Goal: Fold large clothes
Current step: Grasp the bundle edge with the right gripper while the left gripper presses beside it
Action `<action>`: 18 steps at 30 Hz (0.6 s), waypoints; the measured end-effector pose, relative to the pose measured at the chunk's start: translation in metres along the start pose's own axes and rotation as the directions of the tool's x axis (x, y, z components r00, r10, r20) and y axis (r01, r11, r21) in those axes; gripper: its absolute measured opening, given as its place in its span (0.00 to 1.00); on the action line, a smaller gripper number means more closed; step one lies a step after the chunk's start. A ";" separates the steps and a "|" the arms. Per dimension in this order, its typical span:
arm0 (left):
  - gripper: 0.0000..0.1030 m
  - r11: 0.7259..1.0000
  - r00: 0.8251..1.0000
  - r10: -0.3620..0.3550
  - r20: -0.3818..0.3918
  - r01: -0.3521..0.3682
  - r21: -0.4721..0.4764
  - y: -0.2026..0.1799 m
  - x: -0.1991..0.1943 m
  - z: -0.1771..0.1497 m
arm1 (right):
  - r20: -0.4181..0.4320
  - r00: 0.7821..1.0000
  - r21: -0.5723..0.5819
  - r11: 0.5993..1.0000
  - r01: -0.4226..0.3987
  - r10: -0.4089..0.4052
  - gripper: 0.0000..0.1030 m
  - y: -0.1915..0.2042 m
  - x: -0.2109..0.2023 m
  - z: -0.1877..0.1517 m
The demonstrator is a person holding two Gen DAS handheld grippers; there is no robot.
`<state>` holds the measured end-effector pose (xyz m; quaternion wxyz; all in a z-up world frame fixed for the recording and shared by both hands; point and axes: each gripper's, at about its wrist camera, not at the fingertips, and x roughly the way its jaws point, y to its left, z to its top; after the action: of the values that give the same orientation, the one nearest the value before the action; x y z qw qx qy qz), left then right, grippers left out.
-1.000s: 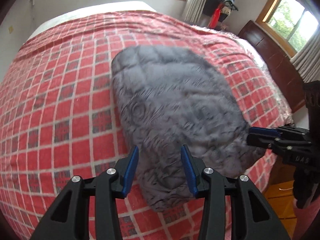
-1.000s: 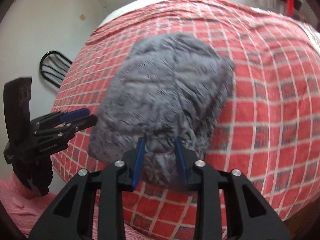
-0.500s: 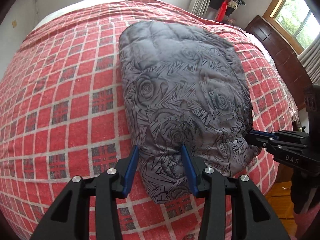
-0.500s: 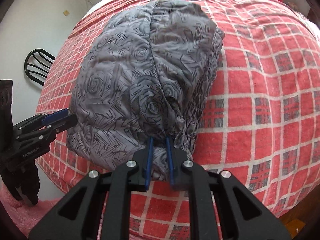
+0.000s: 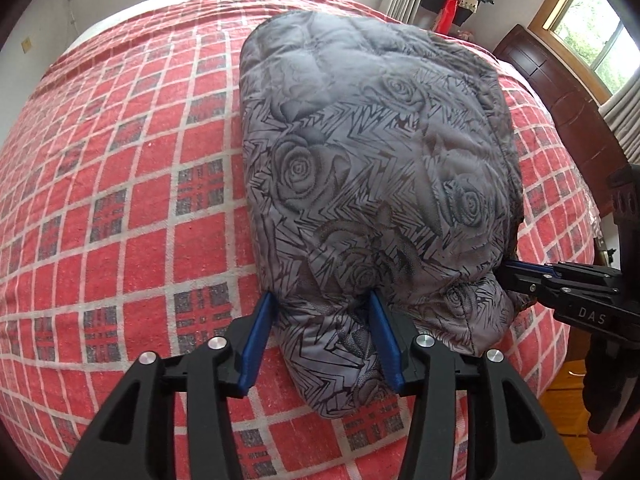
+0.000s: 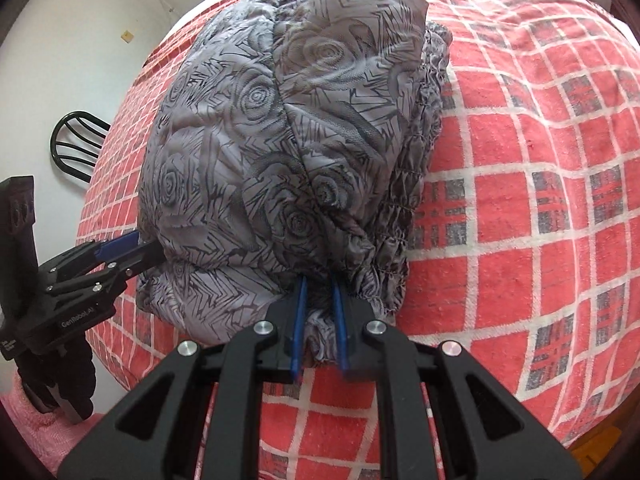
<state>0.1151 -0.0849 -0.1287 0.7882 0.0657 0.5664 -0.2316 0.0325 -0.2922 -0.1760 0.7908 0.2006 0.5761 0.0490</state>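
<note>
At the near edge of the bed (image 5: 120,208) lies the jacket (image 5: 360,152), folded into a bundle. Right gripper (image 6: 320,320) is clenched on its hem; left gripper (image 5: 322,336) straddles the other corner, jaws spread. Lifting now would likely sag that ungripped side and spill the fold. Beyond: a chair (image 6: 76,144), possibly metal, and windows (image 5: 592,20)

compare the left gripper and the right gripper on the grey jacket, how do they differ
The left gripper is open, its blue fingers spread wide on either side of the near edge of the grey rose-print jacket; the right gripper is shut on a bunched fold by the elastic hem. The left gripper clamps nothing; the right gripper pinches fabric. Both meet the jacket's near edge on the red plaid bedspread.
</note>
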 end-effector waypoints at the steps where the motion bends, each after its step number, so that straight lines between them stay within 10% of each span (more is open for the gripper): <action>1: 0.48 1.000 1.000 -0.001 -0.001 0.001 0.000 0.000 0.001 0.000 | 0.000 1.000 0.002 1.000 -0.001 0.001 0.11 0.000 0.001 0.000; 18: 0.48 1.000 1.000 -0.010 0.001 0.010 0.000 0.002 -0.007 0.004 | -0.007 0.999 0.035 0.998 -0.046 0.047 0.14 -0.004 -0.003 0.005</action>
<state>0.1171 -0.0827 -0.1210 0.7873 0.0627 0.5664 -0.2356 0.0358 -0.2978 -0.1736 0.7837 0.2274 0.5751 0.0582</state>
